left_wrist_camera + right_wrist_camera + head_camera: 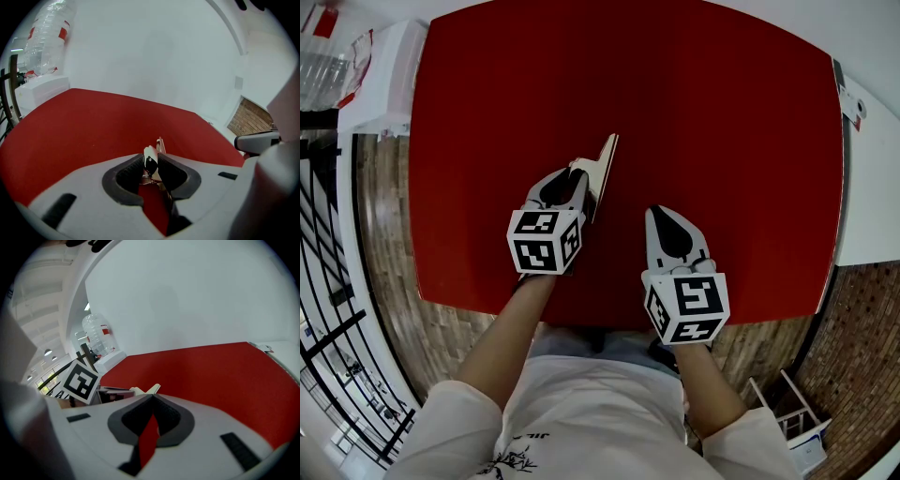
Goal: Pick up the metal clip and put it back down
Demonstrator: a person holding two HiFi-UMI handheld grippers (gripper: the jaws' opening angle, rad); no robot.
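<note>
A cream-coloured metal clip (pixel 602 167) is pinched between the jaws of my left gripper (pixel 578 180) over the near middle of the red table (pixel 722 122). In the left gripper view the clip (pixel 150 159) sits between the black pads, its thin tip pointing forward past my left gripper (pixel 151 165). Whether the clip touches the table I cannot tell. My right gripper (pixel 657 214) rests to the right, apart from the clip, its jaws shut on nothing. From the right gripper view the closed right gripper (pixel 151 400) has the clip (pixel 153 389) just beyond it to the left.
A white box (pixel 382 75) with a clear plastic bottle (pixel 47 37) stands off the table's far left corner. A white surface (pixel 872 187) borders the right edge. A small white frame (pixel 787 412) stands on the brick floor at the lower right.
</note>
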